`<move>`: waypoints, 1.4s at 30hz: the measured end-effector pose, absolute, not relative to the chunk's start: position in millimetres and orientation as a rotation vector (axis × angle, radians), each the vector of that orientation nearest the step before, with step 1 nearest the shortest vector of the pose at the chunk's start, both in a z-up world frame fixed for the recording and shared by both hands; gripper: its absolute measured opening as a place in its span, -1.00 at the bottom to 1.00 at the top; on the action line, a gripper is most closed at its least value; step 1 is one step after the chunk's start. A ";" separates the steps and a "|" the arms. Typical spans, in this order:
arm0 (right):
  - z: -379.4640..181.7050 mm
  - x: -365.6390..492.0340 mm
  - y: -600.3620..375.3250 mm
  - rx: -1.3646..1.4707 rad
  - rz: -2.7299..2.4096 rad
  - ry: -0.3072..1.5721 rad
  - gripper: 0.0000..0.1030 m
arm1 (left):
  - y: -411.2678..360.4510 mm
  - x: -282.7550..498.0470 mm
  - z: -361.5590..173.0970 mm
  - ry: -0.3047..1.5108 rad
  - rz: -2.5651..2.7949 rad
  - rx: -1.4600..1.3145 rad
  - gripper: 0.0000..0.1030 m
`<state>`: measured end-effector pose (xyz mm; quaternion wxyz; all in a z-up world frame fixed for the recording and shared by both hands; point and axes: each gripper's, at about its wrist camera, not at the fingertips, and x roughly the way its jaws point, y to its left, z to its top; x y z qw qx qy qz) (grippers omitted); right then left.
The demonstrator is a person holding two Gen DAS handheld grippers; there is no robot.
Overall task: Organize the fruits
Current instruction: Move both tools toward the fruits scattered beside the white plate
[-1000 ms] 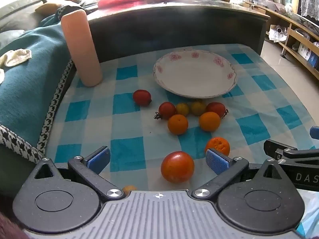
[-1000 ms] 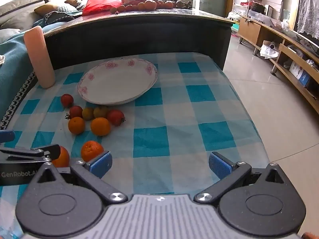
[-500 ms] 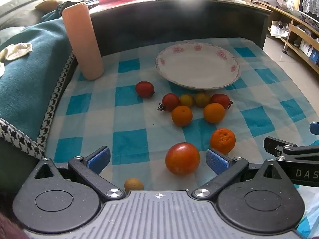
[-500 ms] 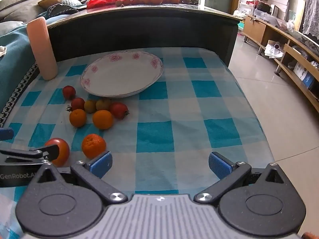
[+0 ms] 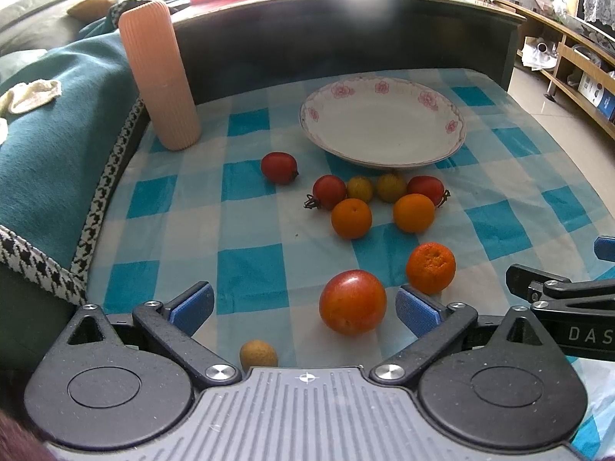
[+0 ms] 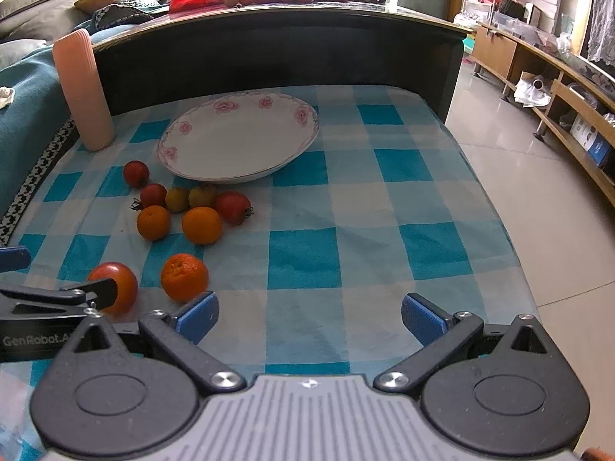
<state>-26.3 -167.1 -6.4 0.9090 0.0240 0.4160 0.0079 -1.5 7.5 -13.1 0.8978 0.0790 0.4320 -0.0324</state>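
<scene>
Nearby, a tall ribbed peach cylinder (image 5: 159, 75) stands at the far left corner of the blue-checked tablecloth (image 6: 303, 253), just beside a teal blanket (image 5: 57, 146) draped along that edge. A dark curved counter (image 6: 276, 46) rises behind, with more fruit and a red bag on top. The flowered plate (image 5: 384, 123) sits bare toward the back of the tabletop. Just in front of it lies a cluster: two cherry tomatoes (image 5: 329, 191), two small yellowish fruits (image 5: 360, 188) and two oranges (image 5: 351, 218), some touching; another cherry tomato (image 5: 279, 168) lies apart to the left. Closer in, a large tomato (image 5: 352, 302) rests between the spread left tongs (image 5: 305, 305), near the right-hand pad but not touched, and a mandarin (image 5: 430, 267) sits just beyond that pad. A small tan fruit (image 5: 258, 355) lies close under the tongs' body. The right tongs (image 6: 309, 313) gape wide over bare cloth, holding nothing; the mandarin lies just past their left pad.
</scene>
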 end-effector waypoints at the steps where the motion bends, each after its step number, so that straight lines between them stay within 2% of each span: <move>1: -6.6 -25.7 -167.2 0.051 0.018 0.859 1.00 | 7.9 -1.6 -12.9 0.894 -0.067 0.164 0.97; 26: -8.2 -20.7 -161.2 0.079 0.074 0.896 1.00 | 9.2 -2.4 -15.9 0.912 -0.056 0.173 0.93; 42: -9.2 -15.6 -143.4 0.066 0.102 0.941 0.90 | 15.1 -5.8 -15.6 0.905 -0.008 0.226 0.89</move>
